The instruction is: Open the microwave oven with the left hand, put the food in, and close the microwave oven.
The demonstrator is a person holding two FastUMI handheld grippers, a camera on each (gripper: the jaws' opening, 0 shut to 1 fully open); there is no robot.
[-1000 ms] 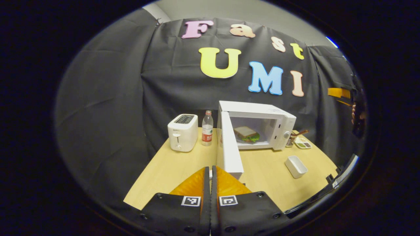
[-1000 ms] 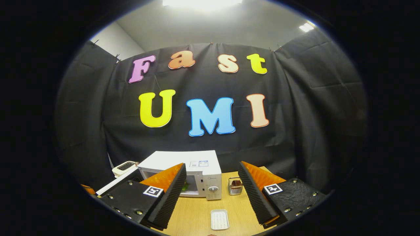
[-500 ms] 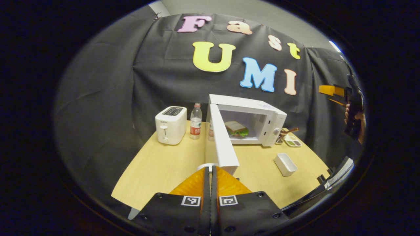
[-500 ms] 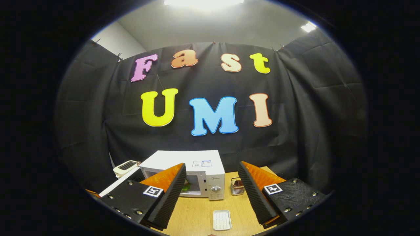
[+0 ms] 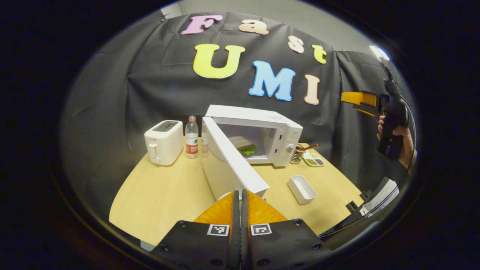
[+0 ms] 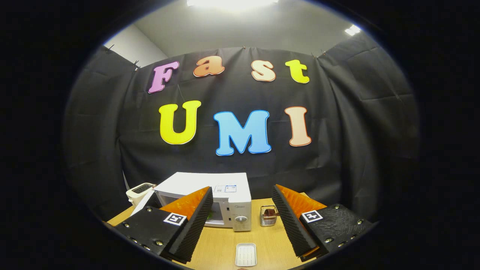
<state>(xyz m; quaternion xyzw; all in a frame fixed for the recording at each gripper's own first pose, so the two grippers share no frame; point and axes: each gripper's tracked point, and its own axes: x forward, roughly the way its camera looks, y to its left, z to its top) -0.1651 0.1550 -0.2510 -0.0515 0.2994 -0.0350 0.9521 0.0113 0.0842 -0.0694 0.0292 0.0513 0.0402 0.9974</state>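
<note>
Closing the door is the step in hand, by my judgement. Nearest in the left gripper view, the left hand-held gripper [image 5: 240, 198] has its fingers pressed together, empty, their tips at the free edge of the microwave door [image 5: 232, 161], which stands half open. Push steadily along the swing arc so the tips don't slip off. Beyond, the sandwich [image 5: 243, 145] lies inside the microwave [image 5: 279, 129] on the counter [image 5: 165, 195]. Farther right, the right hand-held gripper [image 6: 242, 213] hangs spread and empty, well clear.
</note>
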